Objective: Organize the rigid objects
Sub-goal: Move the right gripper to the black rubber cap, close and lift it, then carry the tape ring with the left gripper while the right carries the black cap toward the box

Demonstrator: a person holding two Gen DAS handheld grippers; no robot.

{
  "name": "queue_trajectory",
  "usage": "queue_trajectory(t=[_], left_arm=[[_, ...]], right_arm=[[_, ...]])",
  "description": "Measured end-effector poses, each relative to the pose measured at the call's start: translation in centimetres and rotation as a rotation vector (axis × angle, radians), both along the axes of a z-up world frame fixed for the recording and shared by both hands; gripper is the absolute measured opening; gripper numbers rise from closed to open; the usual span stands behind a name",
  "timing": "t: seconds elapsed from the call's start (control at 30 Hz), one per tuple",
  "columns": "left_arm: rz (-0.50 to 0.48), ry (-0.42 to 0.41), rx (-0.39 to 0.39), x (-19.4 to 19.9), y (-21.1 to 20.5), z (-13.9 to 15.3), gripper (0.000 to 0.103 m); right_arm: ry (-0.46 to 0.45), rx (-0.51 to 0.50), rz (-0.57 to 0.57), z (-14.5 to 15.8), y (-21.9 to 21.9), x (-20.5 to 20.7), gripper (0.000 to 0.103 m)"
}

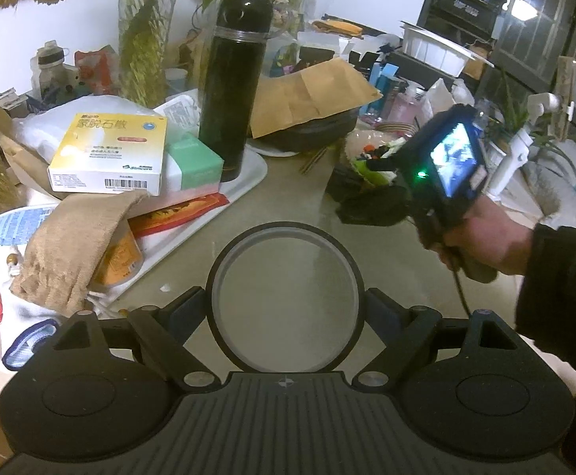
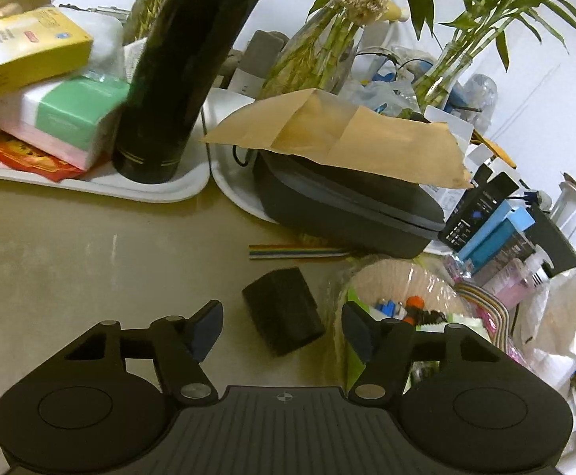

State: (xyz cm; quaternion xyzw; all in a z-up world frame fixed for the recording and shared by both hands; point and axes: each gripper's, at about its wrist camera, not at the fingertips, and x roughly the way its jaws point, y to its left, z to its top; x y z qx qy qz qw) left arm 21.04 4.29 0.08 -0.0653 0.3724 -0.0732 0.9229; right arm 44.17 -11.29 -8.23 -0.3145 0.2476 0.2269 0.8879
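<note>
1. Black plastic ring w/ clear centre, a round lid or lens (image 1: 286,301), sits between the left gripper (image 1: 286,316) fingers in the left wrist view; both blue pads touch its rim, one each side, so the jaws pinch it at a wide spread; beige table (image 1: 288,198) shows through the clear middle.
2. Right gripper (image 2: 284,326) in its own view: jaws part-spread, nothing pinched; a small black block (image 2: 284,310), fuzzy-looking, lies on the tabletop between the two fingers, slightly ahead of the tips; gaps show on both sides, pads not touching it.
3. Left wrist view also shows the right device from outside: a hand (image 1: 481,233) in a dark sleeve grips its handle; its lit screen faces the camera; its fingertips are blurred there, can't tell their spread from that angle.
4. Behind, approx centre: tall black flask (image 1: 234,87) stands upright on a white tray (image 1: 248,182); beside it on the tray a yellow-white box (image 1: 109,154) stacked over a green-white pack (image 1: 196,162).
5. Right of the tray: dark grey zip case (image 2: 347,213) w/ a brown paper envelope (image 2: 347,134) lying on top; rainbow ribbon cable (image 2: 295,252) on the table just in front of the case, beyond the black block.
6. Tan cloth (image 1: 70,249) is draped at the tray's near-left edge.
</note>
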Motion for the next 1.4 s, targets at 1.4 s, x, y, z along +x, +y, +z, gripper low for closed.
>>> queue_trajectory(t=[1.4], left_arm=[[-0.036,-0.007,0.04,-2.1,-2.5,2.7,0.086]], right_arm=[[0.287,0.324,-0.163,8.0,-9.4,-10.0,0.043]])
